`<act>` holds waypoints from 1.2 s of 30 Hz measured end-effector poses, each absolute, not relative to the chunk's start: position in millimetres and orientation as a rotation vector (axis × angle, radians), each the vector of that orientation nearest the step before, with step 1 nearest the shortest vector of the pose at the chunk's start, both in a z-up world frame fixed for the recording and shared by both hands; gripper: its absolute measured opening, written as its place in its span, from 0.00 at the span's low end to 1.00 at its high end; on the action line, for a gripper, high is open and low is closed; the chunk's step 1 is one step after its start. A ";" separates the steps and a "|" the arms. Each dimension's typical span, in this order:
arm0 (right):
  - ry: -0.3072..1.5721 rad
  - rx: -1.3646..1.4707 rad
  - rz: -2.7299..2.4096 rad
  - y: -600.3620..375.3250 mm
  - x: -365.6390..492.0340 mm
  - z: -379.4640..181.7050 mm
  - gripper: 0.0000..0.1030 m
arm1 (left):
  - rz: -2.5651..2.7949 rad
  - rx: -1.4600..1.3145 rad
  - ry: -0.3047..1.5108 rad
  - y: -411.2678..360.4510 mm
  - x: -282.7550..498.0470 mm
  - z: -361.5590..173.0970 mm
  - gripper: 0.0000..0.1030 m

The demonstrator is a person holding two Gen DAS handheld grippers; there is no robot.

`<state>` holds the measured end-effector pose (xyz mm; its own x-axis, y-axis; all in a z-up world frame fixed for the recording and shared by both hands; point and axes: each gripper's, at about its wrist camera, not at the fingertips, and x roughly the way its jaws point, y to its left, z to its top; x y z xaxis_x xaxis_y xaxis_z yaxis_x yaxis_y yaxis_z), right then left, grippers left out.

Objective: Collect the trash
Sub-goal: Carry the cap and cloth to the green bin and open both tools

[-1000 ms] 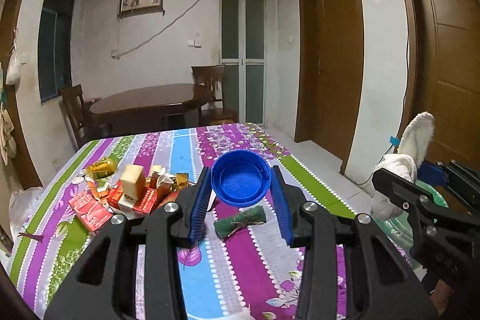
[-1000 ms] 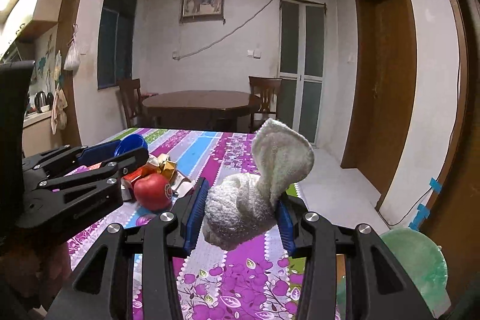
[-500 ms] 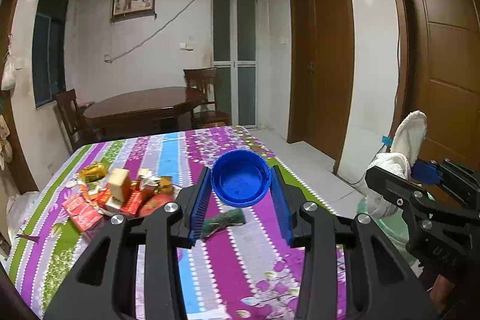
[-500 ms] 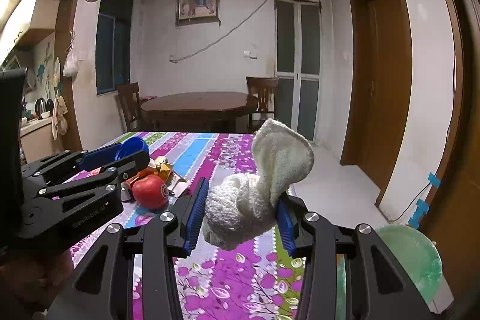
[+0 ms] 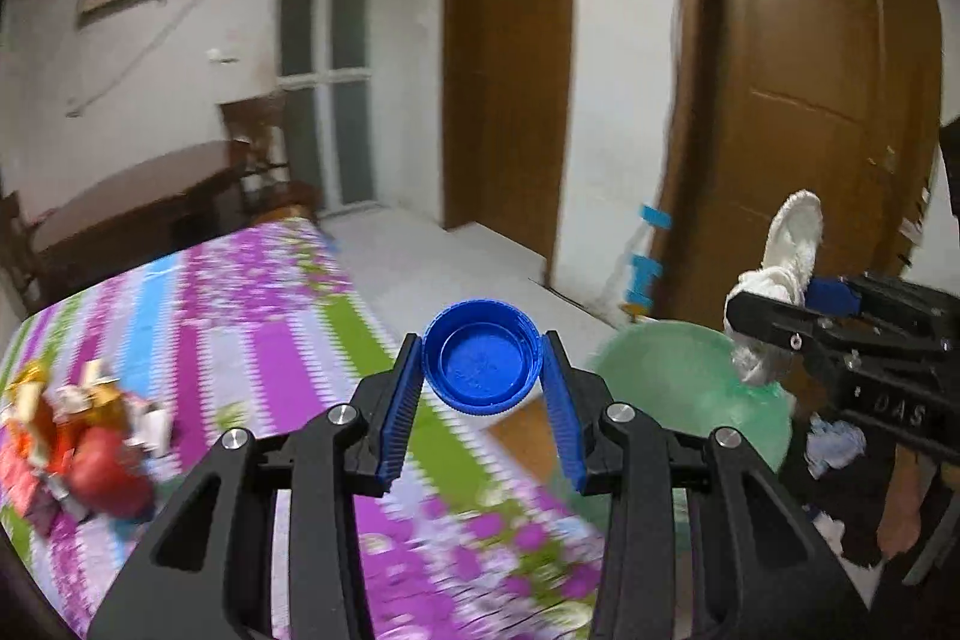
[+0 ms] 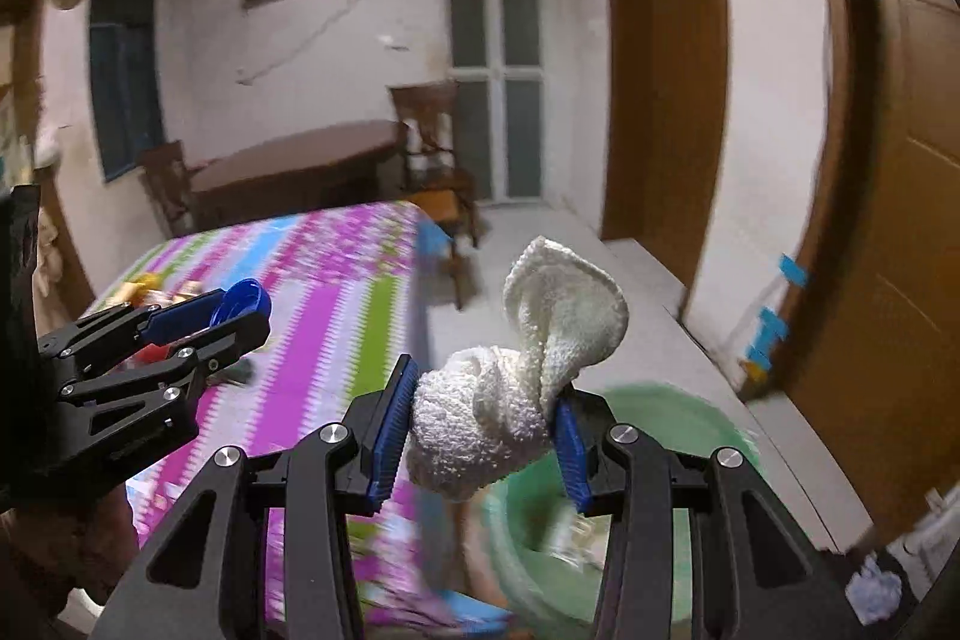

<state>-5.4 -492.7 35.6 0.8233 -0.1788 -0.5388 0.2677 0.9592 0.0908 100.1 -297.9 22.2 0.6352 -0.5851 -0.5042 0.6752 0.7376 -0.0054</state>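
A blue bottle cap [image 5: 482, 363] sits clamped between the blue pads of the left gripper [image 5: 483, 403], its hollow side facing the camera, held in the air past the edge of the table [image 5: 288, 340]. The white cloth [image 6: 516, 388], bunched into a wad with one loose flap standing up, is squeezed in the jaws of the right gripper [image 6: 480, 430]; it hangs above the green bin [image 6: 678, 436], which stands on the floor just beside the table's corner. In the left wrist view the same bin [image 5: 672, 376] shows as a pale green round shape between the two grippers, with the right gripper [image 5: 774, 334] and its cloth [image 5: 786, 244] over its far rim (whether the cloth touches the bin cannot be told).

On the striped flowered tablecloth a pile of wrappers [image 5: 54, 418] and a red apple [image 5: 108, 478] lie well apart from the cap, towards the left. Further off stand a dark wooden table [image 6: 300, 166] with chairs [image 6: 432, 142], and brown doors [image 5: 810, 100] on the right.
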 end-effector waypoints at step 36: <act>0.920 0.377 -0.340 -647.3 21.8 -135.1 0.53 | -0.890 0.388 0.834 -465.0 123.5 -95.1 0.38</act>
